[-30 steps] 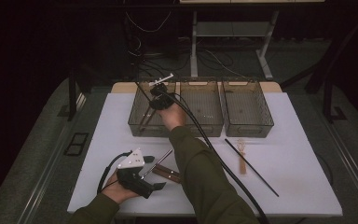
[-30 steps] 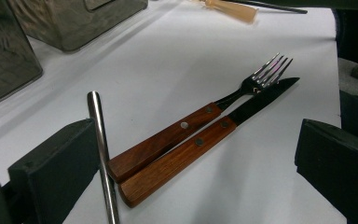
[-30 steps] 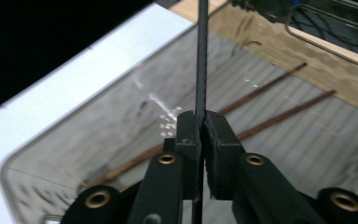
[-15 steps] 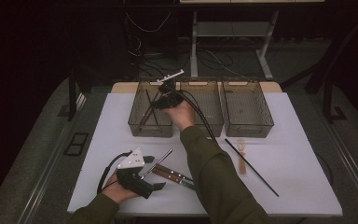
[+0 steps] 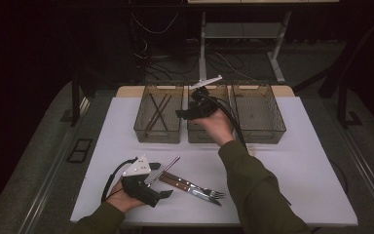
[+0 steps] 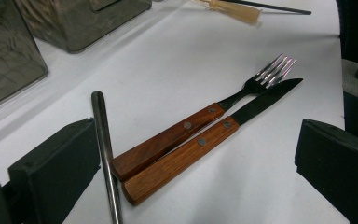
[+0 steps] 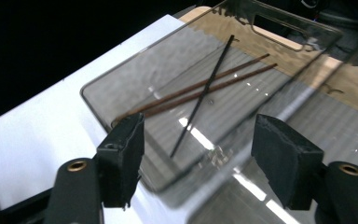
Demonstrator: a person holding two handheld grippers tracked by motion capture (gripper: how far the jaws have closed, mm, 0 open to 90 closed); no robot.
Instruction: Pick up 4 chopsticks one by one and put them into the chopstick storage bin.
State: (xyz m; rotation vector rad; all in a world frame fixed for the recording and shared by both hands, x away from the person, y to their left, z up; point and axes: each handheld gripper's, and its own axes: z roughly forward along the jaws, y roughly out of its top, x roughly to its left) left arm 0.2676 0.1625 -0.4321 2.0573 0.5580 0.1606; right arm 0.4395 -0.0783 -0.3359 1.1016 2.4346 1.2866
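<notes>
Three thin dark chopsticks (image 7: 205, 91) lie in clear left bin (image 5: 158, 130) | right gripper (image 5: 182, 114) withdrawn, jaws apart, empty | left gripper (image 5: 168, 193) jaws apart beside wooden-handled fork (image 6: 200, 123) | deposit likely done.

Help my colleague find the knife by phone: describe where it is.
On the white table, look at the near edge beside the left gripper. Two wooden-handled pieces lie side by side; the knife has a dark pointed blade, while the fork has tines.

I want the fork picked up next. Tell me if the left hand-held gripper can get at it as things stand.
Probably yes. The left hand-held gripper is open and points at the fork, with nothing lying over it. But the knife lies flush against its handle, and a metal rod sits by the handle's end, so a clean grip may be awkward.
</notes>
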